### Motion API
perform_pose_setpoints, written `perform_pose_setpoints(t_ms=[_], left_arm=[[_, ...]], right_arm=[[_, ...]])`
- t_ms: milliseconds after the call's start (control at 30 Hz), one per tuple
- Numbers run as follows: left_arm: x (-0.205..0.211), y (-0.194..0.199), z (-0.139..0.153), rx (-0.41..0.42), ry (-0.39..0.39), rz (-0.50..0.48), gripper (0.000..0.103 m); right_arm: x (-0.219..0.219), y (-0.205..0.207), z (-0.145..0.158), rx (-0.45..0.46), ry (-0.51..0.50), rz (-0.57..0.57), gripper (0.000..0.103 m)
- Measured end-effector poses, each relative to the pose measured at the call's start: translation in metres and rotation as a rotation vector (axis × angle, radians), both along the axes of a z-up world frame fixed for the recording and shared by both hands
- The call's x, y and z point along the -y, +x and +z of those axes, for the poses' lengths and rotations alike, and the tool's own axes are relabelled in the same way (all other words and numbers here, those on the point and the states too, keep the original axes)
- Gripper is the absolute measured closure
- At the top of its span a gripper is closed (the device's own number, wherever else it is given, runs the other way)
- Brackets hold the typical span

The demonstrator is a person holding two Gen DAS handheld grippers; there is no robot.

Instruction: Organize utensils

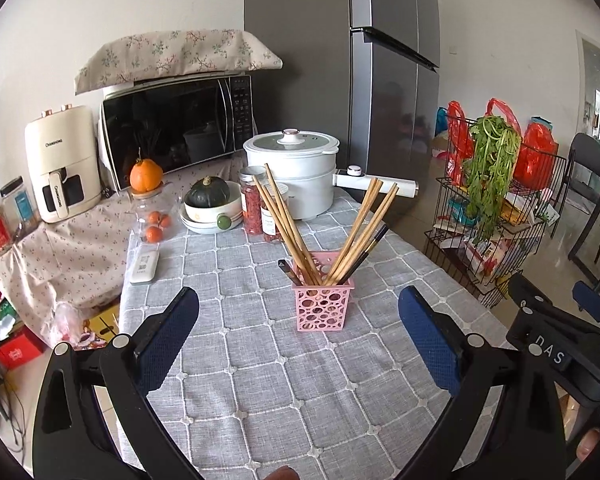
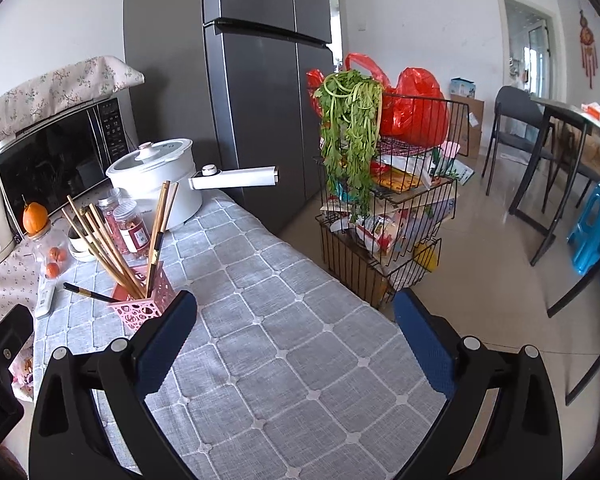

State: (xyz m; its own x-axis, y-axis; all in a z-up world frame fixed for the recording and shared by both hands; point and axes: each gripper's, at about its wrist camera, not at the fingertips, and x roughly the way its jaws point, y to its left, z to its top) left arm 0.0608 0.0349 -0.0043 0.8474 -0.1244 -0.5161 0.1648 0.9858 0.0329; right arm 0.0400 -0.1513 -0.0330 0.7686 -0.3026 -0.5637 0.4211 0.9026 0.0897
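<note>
I hold both claws — left claw [image 1: 299, 322], right claw [image 2: 295, 326] — wide open and empty, the pink perforated plastic holder [image 1: 323, 306] of wooden chopsticks [image 1: 284, 222] at twelve o'clock of the left, ready to sort.

A: Left wrist view?
B: Low over the table [image 1: 260, 360], facing the holder [image 1: 324, 306] close ahead.
A: Right wrist view?
B: Similar height, further right; shares holder [image 2: 144, 308], pot [image 2: 156, 176], fridge [image 2: 240, 80].
</note>
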Motion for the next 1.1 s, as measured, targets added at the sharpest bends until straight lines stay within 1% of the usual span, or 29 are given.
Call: perform_pose_setpoints(t_ms=[333, 633, 1100], left_arm=[[0.003, -0.009, 0.002, 0.027, 0.025, 0.01, 0.007], [0.007, -0.007, 0.0, 0.025, 0.053, 0.024, 0.007], [0.009, -0.005, 0.001, 0.022, 0.051, 0.034, 0.007]], right_arm=[[-0.008, -0.013, 0.003, 0.012, -0.057, 0.013, 0.007], [-0.008, -0.017, 0.005, 0.002, -0.072, 0.025, 0.007], [-0.009, -0.017, 0.002, -0.012, -0.073, 0.027, 0.007]])
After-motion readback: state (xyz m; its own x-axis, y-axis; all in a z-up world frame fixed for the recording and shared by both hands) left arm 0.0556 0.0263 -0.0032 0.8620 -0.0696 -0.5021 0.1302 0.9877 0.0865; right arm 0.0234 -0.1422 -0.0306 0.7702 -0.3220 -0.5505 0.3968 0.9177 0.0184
